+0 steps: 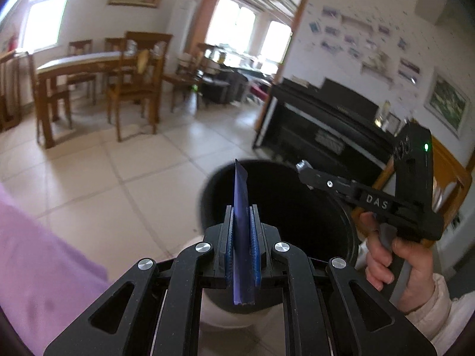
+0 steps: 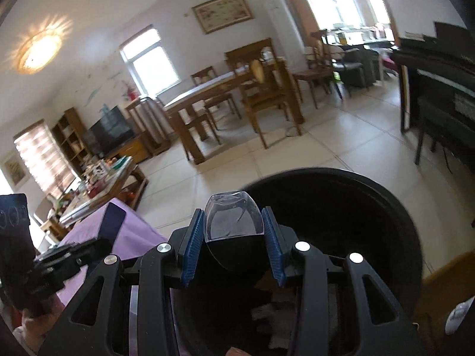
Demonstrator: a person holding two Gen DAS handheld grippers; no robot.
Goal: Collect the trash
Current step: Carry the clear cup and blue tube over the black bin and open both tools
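Observation:
My left gripper (image 1: 242, 216) is shut on a flat dark blue wrapper (image 1: 241, 207) that stands on edge between the pads, above the near rim of a round black trash bin (image 1: 297, 207). My right gripper (image 2: 234, 222) is shut on a clear plastic cup (image 2: 233, 216), squeezed between its blue pads, held over the black bin (image 2: 341, 207). The right gripper also shows in the left wrist view (image 1: 302, 167) at the bin's right side, held by a hand. The blue wrapper and left gripper show at the left in the right wrist view (image 2: 111, 222). Pale scraps lie inside the bin.
A purple cloth (image 1: 38, 261) covers the surface at the left. A black piano (image 1: 326, 130) stands right of the bin. A wooden dining table with chairs (image 1: 98, 74) stands across the tiled floor. A cluttered coffee table (image 2: 101, 178) and a television are at the left.

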